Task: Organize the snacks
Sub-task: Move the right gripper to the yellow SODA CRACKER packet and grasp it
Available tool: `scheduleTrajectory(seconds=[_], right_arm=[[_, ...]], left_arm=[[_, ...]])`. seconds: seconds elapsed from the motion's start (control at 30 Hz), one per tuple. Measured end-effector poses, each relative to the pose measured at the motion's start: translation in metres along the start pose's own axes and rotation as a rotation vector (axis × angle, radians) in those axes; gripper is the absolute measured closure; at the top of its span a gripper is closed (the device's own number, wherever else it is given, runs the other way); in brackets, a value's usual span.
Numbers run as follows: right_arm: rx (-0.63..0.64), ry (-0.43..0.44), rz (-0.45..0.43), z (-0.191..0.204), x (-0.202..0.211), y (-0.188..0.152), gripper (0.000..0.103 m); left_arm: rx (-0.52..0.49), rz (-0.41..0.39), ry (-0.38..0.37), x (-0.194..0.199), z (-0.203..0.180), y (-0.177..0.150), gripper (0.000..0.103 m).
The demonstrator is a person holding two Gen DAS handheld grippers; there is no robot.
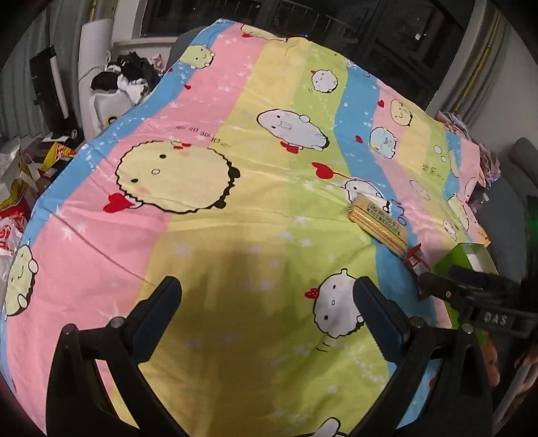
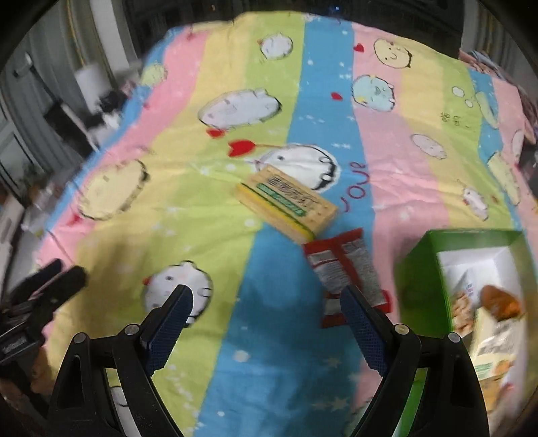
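A yellow biscuit pack (image 2: 287,201) with a green label lies on the striped cartoon bedsheet (image 2: 218,134). Just in front of it lies a red and silver snack packet (image 2: 346,269). An open green box (image 2: 423,269) at the right holds several snack packs. My right gripper (image 2: 267,299) hovers open above the sheet, and its right finger overlaps the red packet's near end. In the left wrist view my left gripper (image 1: 267,290) is open over bare sheet, with the biscuit pack (image 1: 378,223), the red packet (image 1: 417,260) and the green box (image 1: 465,260) off to its right.
The other gripper shows at each view's edge: the right one (image 1: 470,295) beside the green box, the left one (image 2: 43,295) at the left. Beyond the bed's left edge are bags and clutter (image 1: 20,201). Dark windows (image 1: 302,20) stand behind the bed.
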State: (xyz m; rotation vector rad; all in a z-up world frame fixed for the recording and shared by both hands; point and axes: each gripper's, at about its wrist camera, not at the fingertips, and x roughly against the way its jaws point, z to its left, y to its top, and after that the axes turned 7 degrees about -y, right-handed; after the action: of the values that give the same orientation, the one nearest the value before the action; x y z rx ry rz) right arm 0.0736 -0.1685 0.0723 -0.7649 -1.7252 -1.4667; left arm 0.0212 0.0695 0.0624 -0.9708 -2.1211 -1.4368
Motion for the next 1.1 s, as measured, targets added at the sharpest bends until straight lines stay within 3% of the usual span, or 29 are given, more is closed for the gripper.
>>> scheduleTrajectory(seconds=[0.07, 0.17, 0.27, 0.53, 0.77, 0.83, 0.93, 1.0, 1.1], right_arm=[[0.020, -0.024, 0.040, -0.001, -0.005, 0.006, 0.013], [0.030, 0.025, 0.098, -0.002, -0.017, 0.017, 0.013], [0.071, 0.041, 0.146, 0.003, -0.031, 0.031, 0.013], [0.323, -0.058, 0.190, 0.023, -0.079, 0.075, 0.013], [0.275, 0.002, 0.286, 0.005, -0.121, 0.088, 0.013], [0.235, 0.055, 0.271, -0.003, -0.120, 0.089, 0.014], [0.209, 0.070, 0.229, -0.008, -0.112, 0.085, 0.029], [0.190, 0.062, 0.222, -0.008, -0.106, 0.083, 0.046], [0.121, 0.031, 0.269, -0.006, -0.099, 0.081, 0.047]], left_arm=[[0.011, 0.018, -0.006, -0.003, 0.003, 0.000, 0.001], [0.033, 0.034, 0.008, -0.006, 0.007, 0.000, 0.001], [0.039, 0.050, -0.024, -0.008, 0.005, -0.001, 0.001], [0.041, 0.072, -0.039, -0.012, 0.004, -0.002, 0.001], [0.043, 0.083, -0.048, -0.014, 0.003, -0.001, 0.001], [0.046, 0.085, -0.052, -0.014, 0.003, -0.001, 0.001], [0.048, 0.085, -0.057, -0.015, 0.003, 0.000, 0.001], [0.047, 0.086, -0.052, -0.015, 0.003, 0.000, 0.001], [0.047, 0.084, -0.048, -0.015, 0.002, 0.000, 0.001]])
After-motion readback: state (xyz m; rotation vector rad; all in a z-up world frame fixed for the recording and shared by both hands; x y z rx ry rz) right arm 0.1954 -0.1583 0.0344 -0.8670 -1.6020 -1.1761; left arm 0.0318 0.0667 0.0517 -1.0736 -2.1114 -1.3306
